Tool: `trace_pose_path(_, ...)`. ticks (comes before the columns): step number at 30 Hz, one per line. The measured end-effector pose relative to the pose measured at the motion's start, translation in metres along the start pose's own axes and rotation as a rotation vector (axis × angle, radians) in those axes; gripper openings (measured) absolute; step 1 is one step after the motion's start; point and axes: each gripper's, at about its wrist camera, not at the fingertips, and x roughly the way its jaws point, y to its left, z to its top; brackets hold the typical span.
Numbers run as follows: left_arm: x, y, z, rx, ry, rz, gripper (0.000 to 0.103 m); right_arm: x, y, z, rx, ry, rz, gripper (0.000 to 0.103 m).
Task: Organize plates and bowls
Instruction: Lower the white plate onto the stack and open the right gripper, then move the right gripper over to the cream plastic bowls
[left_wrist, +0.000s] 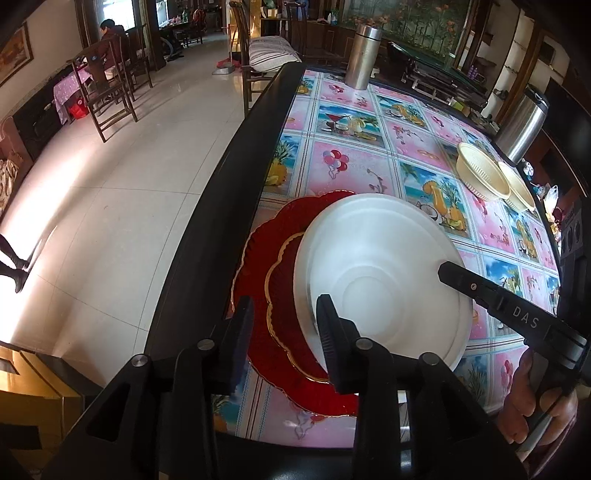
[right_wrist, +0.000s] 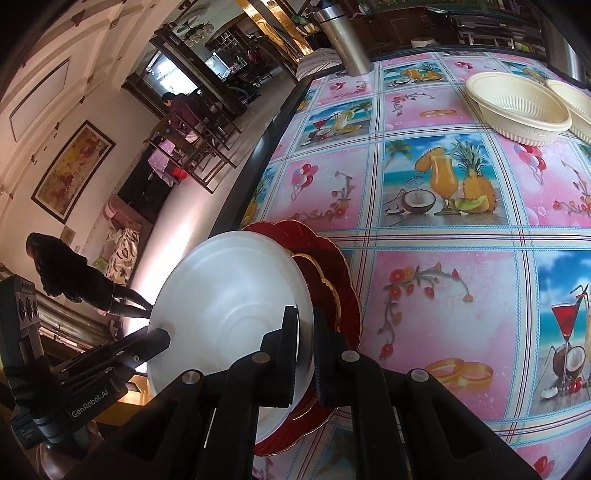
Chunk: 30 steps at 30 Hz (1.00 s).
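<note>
The white plate (right_wrist: 229, 295) is being stacked onto the small red plate (left_wrist: 284, 280) and the large red plate (left_wrist: 273, 354) at the table's (left_wrist: 369, 162) near edge; the right gripper (right_wrist: 304, 332) clamps its rim, while the left gripper (left_wrist: 284, 332) stands part-open, holding nothing. Next, I judge, the right lowers and lets go. Whether the plate's underside already rests is hidden; two cream bowls (right_wrist: 517, 107) wait beyond.

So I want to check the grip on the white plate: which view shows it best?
The right wrist view: the right tool is shut on the white plate's rim, one finger each side. The left wrist view shows the plate broadly over the red plates, but only one finger of that tool.
</note>
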Motion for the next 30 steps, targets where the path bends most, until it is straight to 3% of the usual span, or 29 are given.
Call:
trace_pose_path(9, -0.039, 0.012, 0.004, -0.005, -0.103, 0.034, 0.035, -0.006, 0.004, 0.001, -0.007, -0.001, 0.006, 0.014)
trace_pose_path(13, -0.057, 0.000, 0.005, -0.003, -0.157, 0.006, 0.035, -0.017, 0.003, 0.001, -0.011, -0.042, 0.015, 0.028)
trace_pose_path(17, -0.073, -0.033, 0.010, 0.028, -0.214, -0.057, 0.046, -0.043, -0.006, 0.003, -0.013, -0.112, 0.035, 0.028)
trace_pose_path(22, -0.074, -0.096, 0.023, 0.077, -0.256, -0.126, 0.055, -0.078, -0.036, 0.009, -0.003, -0.182, -0.013, 0.029)
trace_pose_path(28, -0.038, -0.161, 0.057, 0.016, -0.219, -0.170, 0.056, -0.117, -0.116, 0.026, 0.106, -0.246, -0.088, 0.029)
trace_pose_path(30, -0.022, -0.178, 0.071, -0.026, -0.210, -0.151, 0.057, -0.129, -0.143, 0.035, 0.145, -0.263, -0.108, 0.029)
